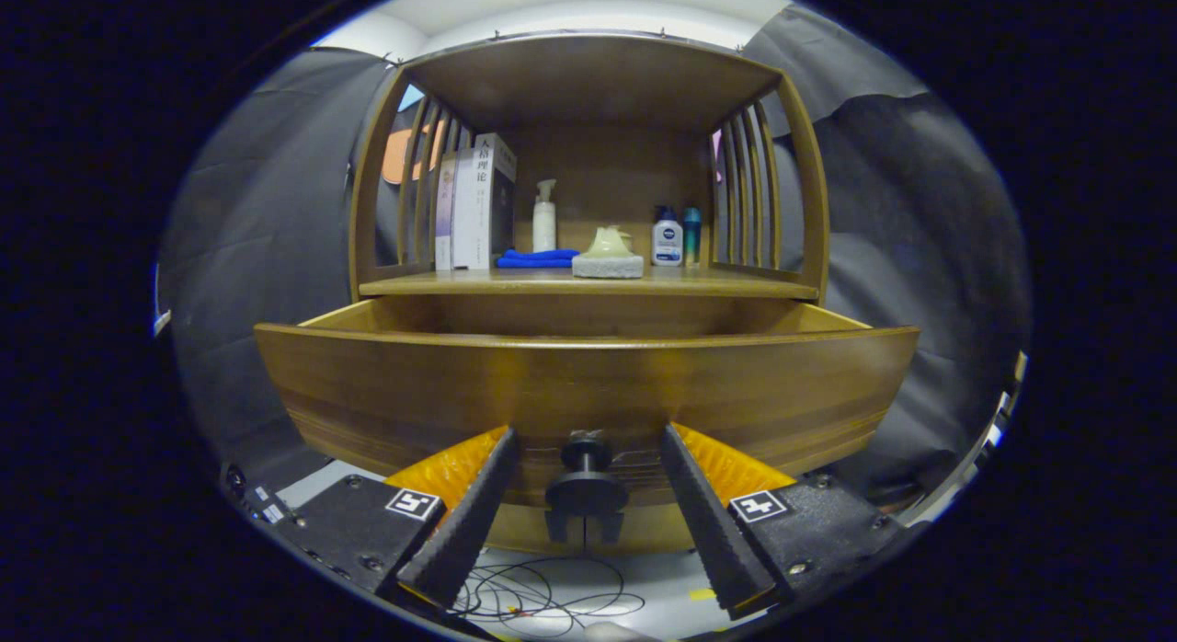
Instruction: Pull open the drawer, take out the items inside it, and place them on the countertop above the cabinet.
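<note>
Your gripper (587, 481) sits low in the frame, fingers spread wide, the drawer (588, 394) knob (586, 472) between them, untouched. The drawer stands pulled out. At centre, the countertop (588, 283) carries books (474, 205) and bottles (667, 237).

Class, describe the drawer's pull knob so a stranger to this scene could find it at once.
Start at the wooden cabinet, then drop below its shelf to the pulled-out drawer. Low on the middle of its front sits the dark round knob, between the open gripper fingers, touching neither. It is the front's one dark fitting.
</note>
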`<act>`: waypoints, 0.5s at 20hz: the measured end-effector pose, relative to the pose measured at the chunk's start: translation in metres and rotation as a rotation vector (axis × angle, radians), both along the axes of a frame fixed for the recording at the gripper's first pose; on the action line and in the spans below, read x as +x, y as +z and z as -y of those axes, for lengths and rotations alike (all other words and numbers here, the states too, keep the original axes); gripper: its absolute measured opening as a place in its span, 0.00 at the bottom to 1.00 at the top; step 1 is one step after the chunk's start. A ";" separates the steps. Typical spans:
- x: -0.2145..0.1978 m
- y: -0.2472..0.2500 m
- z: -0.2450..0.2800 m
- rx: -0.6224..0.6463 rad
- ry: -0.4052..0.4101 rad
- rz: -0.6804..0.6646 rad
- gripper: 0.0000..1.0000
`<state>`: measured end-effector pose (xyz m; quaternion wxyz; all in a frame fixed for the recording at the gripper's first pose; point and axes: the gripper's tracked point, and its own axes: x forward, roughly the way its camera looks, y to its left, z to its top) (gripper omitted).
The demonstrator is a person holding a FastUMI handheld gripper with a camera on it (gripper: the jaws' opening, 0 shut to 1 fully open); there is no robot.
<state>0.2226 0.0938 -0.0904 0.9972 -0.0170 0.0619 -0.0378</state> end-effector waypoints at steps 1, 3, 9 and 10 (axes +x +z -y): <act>0.002 0.002 0.001 -0.003 -0.001 0.009 1.00; 0.006 0.002 0.001 0.006 0.003 0.010 1.00; 0.020 0.002 0.001 0.026 0.019 0.009 1.00; 0.023 0.002 0.001 0.022 0.018 0.011 1.00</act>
